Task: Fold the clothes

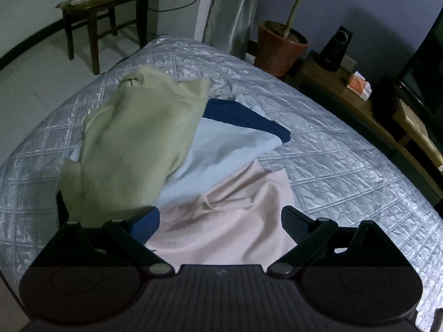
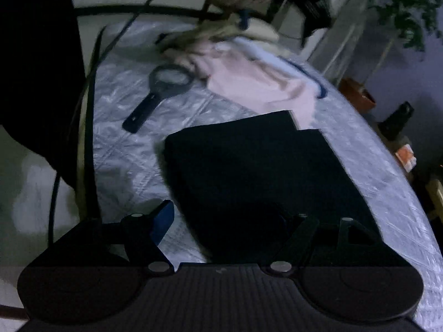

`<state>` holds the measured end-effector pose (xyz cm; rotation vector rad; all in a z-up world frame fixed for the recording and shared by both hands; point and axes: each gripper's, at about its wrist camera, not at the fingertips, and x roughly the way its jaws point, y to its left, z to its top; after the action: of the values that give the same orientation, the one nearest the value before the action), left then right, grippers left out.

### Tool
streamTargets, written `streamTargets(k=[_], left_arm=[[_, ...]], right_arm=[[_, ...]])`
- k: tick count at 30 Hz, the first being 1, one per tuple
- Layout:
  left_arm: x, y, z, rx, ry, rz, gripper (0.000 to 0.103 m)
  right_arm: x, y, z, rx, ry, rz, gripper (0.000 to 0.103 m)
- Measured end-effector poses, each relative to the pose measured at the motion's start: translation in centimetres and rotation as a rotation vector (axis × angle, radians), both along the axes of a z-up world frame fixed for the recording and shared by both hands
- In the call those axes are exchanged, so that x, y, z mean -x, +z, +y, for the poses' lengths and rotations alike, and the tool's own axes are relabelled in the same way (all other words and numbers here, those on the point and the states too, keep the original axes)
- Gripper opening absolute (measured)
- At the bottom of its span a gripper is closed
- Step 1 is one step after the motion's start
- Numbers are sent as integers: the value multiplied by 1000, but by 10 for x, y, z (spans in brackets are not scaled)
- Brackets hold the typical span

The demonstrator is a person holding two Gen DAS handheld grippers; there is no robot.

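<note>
In the left wrist view a pile of clothes lies on the silver quilted table (image 1: 346, 149): a beige garment (image 1: 133, 144) on top at the left, a light blue one (image 1: 221, 144), a navy one (image 1: 243, 113) and a pink one (image 1: 229, 215) nearest me. My left gripper (image 1: 221, 221) is open, its fingers spread above the pink garment. In the right wrist view a folded black garment (image 2: 263, 179) lies flat. My right gripper (image 2: 229, 221) is open over its near edge. The pile (image 2: 249, 77) lies beyond, with the other hand and gripper blurred above it.
A black magnifying glass (image 2: 157, 94) lies on the table left of the black garment. A wooden stool with white shoes (image 1: 91, 8), a potted plant (image 1: 279, 44), a speaker (image 1: 336, 48) and a wooden shelf (image 1: 373, 105) stand around the table.
</note>
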<state>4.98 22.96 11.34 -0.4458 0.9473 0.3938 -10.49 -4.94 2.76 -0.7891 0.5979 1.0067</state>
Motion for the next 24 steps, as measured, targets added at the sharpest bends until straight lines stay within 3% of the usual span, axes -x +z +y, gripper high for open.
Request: streamTargets(k=[3,4,5,8,13,16,21,24], left_arm=[[1,0,4,12,0,-4,93],[2,0,4,15,-1,-5,93],[1,0,5,17,-3,-6,93],[3,1,3,22,-5,-8,93],[4,1,4,33,-1,-9,93],[3,1,2,37,3,-13,93],[2,0,-3,37,-8,-11,93],[0,0,-6,40,-14,-9,93]], right_arm=[[-3,-8,18,5,6,-6,77],[-5,-8,25,10,8,-11,71],[-5,-5,27,9,13,-17,46],[-18,12,22,-94,-46,44,13],[-68,51,-9,-338,-259,210,8],[-108,73,-34,-445,-389,243,7],[-173,139,-89,-641,-562,139,5],[-190,173,-107,-688,-570,50,5]])
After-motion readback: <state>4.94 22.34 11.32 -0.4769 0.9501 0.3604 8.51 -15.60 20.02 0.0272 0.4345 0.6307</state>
